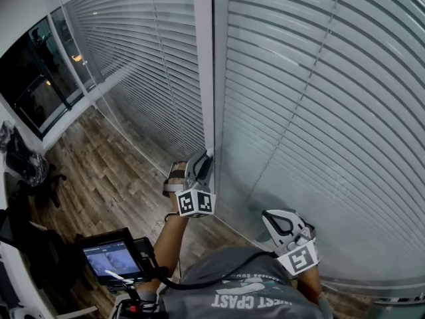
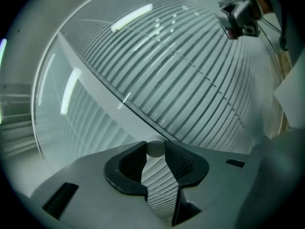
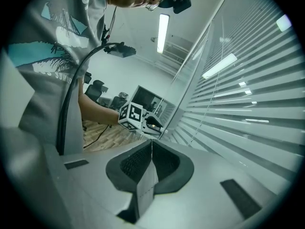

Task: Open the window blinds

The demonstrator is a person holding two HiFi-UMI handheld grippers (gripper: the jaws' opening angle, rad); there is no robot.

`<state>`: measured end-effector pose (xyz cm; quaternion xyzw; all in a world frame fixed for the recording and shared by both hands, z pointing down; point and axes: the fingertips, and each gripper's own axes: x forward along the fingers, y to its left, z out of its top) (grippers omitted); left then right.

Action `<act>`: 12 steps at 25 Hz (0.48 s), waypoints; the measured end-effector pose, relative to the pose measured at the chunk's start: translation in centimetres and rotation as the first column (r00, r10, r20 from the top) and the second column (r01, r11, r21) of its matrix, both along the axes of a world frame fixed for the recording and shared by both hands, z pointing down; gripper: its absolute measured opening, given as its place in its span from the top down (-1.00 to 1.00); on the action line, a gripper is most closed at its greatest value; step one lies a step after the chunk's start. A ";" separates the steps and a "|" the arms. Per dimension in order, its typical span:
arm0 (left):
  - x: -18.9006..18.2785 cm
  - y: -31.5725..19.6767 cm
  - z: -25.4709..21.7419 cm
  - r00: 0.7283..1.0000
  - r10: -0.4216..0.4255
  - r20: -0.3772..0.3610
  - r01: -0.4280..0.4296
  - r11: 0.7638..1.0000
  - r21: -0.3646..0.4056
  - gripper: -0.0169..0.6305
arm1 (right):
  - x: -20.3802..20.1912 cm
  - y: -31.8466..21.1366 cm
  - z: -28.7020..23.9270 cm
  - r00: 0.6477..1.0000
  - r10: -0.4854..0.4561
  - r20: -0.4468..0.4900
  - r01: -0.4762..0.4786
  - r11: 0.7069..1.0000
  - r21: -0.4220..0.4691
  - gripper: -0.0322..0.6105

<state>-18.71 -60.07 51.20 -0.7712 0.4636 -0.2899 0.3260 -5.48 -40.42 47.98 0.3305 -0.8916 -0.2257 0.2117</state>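
Left claw point(image 1: 206, 157), frame centre, is clamped on the round knob point(image 2: 154, 148) at the blinds point(image 1: 319, 111). Right claw point(image 3: 151, 144), lower right, is fully closed and empty.

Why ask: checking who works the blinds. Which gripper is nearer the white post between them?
Left. The left gripper is at the white post, clamping a round knob; the right gripper hangs apart, before the right blind.
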 end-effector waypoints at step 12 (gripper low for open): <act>-1.9 0.3 -0.9 0.397 -0.063 -0.916 -0.455 0.853 -0.256 0.55 | 0.0 0.4 -0.1 1.000 0.005 0.000 -0.005 1.000 -0.002 0.89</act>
